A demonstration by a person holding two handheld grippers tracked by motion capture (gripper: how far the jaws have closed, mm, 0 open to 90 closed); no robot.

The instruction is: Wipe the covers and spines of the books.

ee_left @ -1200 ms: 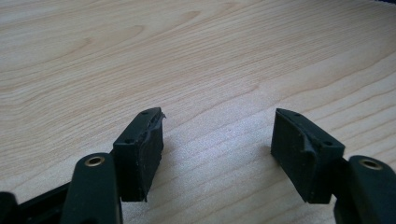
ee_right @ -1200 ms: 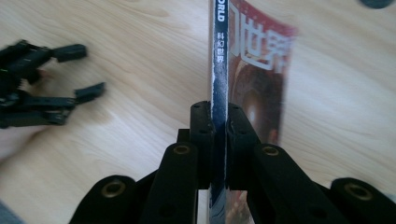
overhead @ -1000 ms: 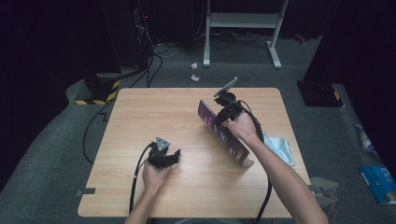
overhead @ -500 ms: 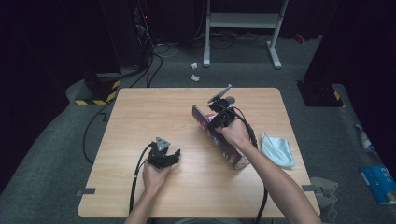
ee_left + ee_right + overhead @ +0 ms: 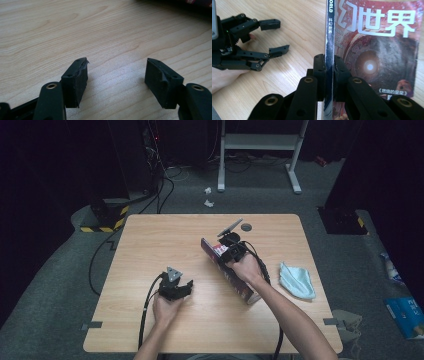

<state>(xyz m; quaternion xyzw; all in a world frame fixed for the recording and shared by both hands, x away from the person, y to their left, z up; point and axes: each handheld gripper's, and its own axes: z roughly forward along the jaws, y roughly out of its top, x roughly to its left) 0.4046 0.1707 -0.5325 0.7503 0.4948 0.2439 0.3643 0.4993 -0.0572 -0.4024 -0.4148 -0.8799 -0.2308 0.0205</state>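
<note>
While left gripper (image 5: pixel 176 287) gapes, right gripper (image 5: pixel 329 65) pinches magazine (image 5: pixel 374 50) lettered "WORLD".

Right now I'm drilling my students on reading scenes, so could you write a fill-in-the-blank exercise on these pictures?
1. The right gripper is shut on the spine of a glossy red-covered ____.
2. The left gripper rests on the light wooden table with its jaws ____.
3. The crumpled pale blue cloth lies near the table's ____ edge in the high view.

Missing words: magazine; open; right

One overhead, two close gripper cameras
</note>
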